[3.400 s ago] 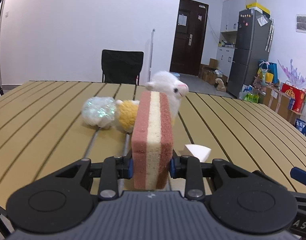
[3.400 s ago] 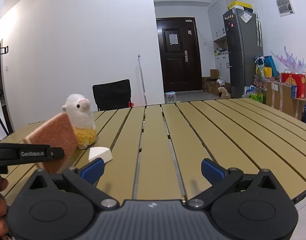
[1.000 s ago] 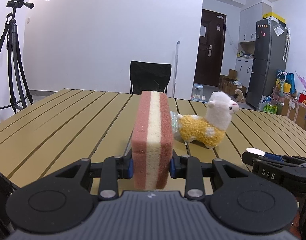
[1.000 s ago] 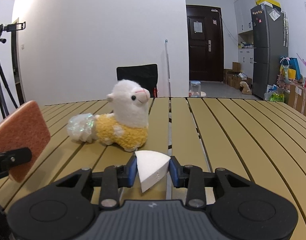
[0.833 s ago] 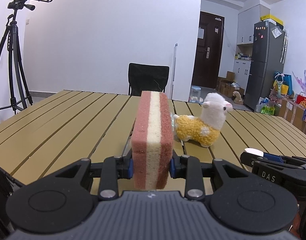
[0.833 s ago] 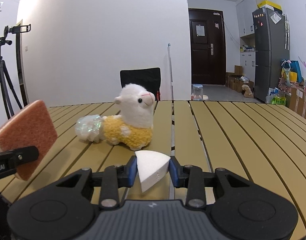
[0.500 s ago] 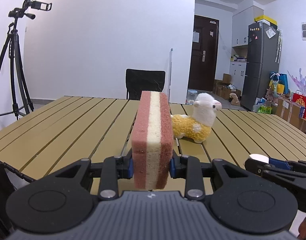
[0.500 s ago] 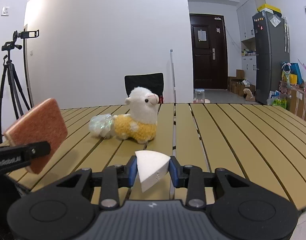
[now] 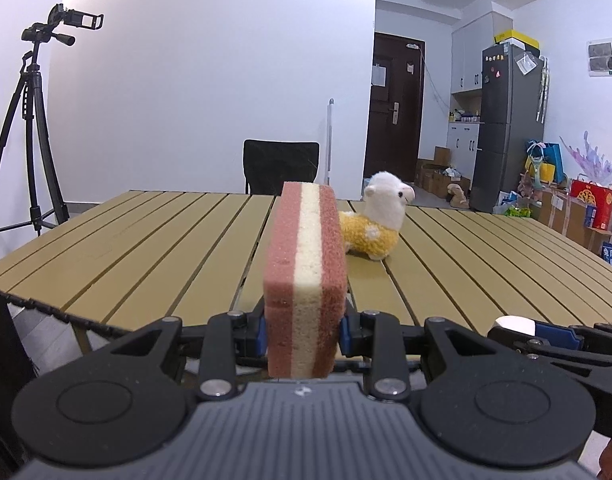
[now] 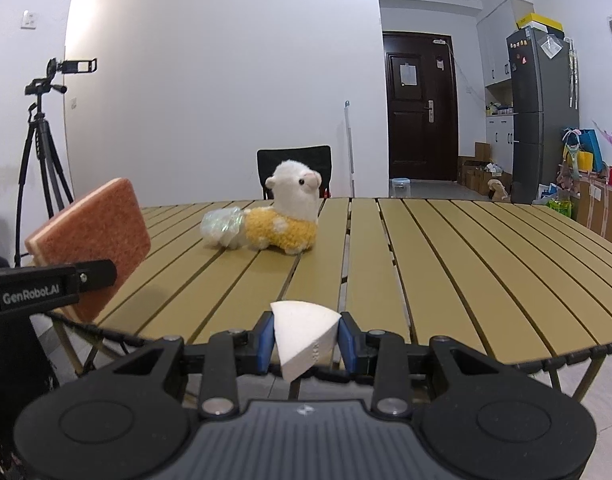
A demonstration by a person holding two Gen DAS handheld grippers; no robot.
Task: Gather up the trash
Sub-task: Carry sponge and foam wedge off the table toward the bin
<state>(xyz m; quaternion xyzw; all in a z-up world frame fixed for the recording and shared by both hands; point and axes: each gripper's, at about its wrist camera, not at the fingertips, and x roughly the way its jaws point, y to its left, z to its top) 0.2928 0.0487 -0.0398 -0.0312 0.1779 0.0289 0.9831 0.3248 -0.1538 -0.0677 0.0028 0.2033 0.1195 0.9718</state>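
Note:
My left gripper is shut on a pink and cream layered sponge, held upright at the near edge of the slatted table. The sponge also shows at the left of the right wrist view. My right gripper is shut on a white wedge-shaped foam piece, just off the table's near edge. A crumpled clear plastic wrapper lies on the table against a plush alpaca.
The plush alpaca sits mid-table. A black chair stands behind the far edge. A camera tripod stands at the left. A fridge, boxes and bags fill the right side of the room.
Both grippers have pulled back from the table with their loads; the alpaca and wrapper look farther away and the table's near edge has come into view.

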